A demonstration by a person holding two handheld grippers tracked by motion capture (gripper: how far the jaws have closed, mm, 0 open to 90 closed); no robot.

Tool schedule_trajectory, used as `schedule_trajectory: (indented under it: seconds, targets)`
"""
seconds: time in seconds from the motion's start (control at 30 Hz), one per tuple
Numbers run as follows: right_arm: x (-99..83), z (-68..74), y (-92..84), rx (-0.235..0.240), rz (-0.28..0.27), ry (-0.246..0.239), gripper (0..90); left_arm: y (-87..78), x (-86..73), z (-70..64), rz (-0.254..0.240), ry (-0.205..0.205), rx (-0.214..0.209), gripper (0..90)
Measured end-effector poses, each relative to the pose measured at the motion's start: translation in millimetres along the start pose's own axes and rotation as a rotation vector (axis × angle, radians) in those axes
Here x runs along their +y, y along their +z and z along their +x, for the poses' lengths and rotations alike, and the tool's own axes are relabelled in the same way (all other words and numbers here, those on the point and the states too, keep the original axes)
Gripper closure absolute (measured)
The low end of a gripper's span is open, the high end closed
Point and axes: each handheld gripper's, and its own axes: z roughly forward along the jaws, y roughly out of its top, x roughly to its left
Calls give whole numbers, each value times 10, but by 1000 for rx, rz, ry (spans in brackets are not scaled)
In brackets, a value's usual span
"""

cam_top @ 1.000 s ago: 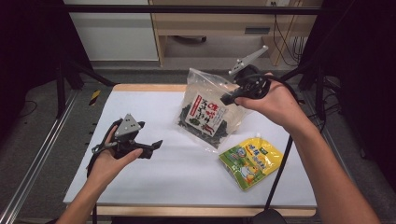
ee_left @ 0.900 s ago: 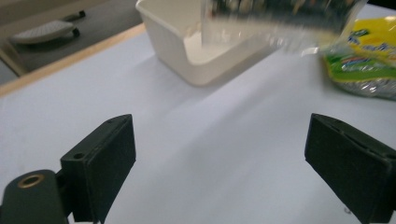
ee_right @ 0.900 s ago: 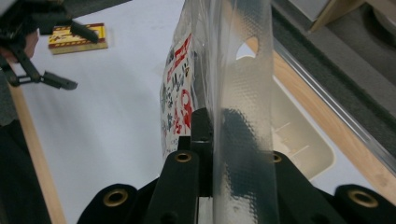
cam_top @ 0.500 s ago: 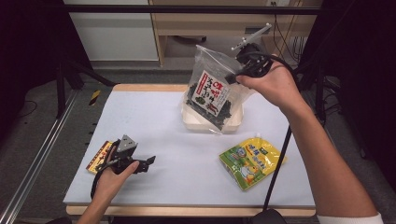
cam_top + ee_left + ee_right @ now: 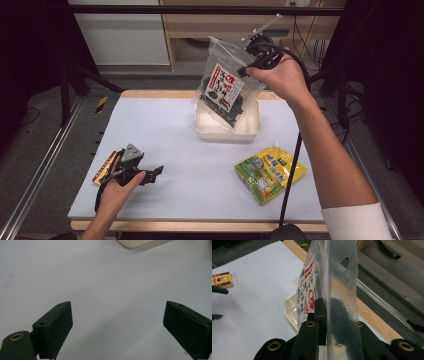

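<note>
Above the far middle of the white table [image 5: 200, 140]: right gripper [image 5: 248, 70], held in the right hand [image 5: 280, 75], jaws pinched tight on the upper edge of a clear plastic bag [image 5: 227, 85] with a red-and-white printed label and dark dried contents. Bag hanging tilted, lower end just over or inside a shallow cream tray [image 5: 250, 127]; contact with the tray floor not determinable. From the right gripper view: bag [image 5: 337, 290] seen edge-on between the closed jaws, hang hole near its top, tray [image 5: 290, 306] rim beneath, small red-and-yellow box [image 5: 222, 280] far off on the table [image 5: 249, 290]. At the near left of the table: left gripper [image 5: 152, 173] in the left hand [image 5: 117, 187], lying low over the surface, jaws spread wide, nothing between them. From the left gripper view: both black jaws well apart over bare table [image 5: 105, 290], corner of the tray [image 5: 135, 242] at the top edge. Just beside the left hand, toward the table's left edge: small red-and-yellow box [image 5: 104, 167], flat. At the near right: green-and-yellow pouch [image 5: 270, 172] with a spout, lying flat, well apart from the tray.
</note>
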Motion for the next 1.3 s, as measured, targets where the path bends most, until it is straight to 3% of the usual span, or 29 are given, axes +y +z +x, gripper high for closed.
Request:
schedule_trajectory:
  seconds: [0.47,1.3]
  targets:
    - [-8,-214,179,-16,-16,57,837,2,-4,10,5,-6,-6,86]
    - [-115,-273,410,-2,-6,97,837,5,-6,1,8,-4,-9,86]
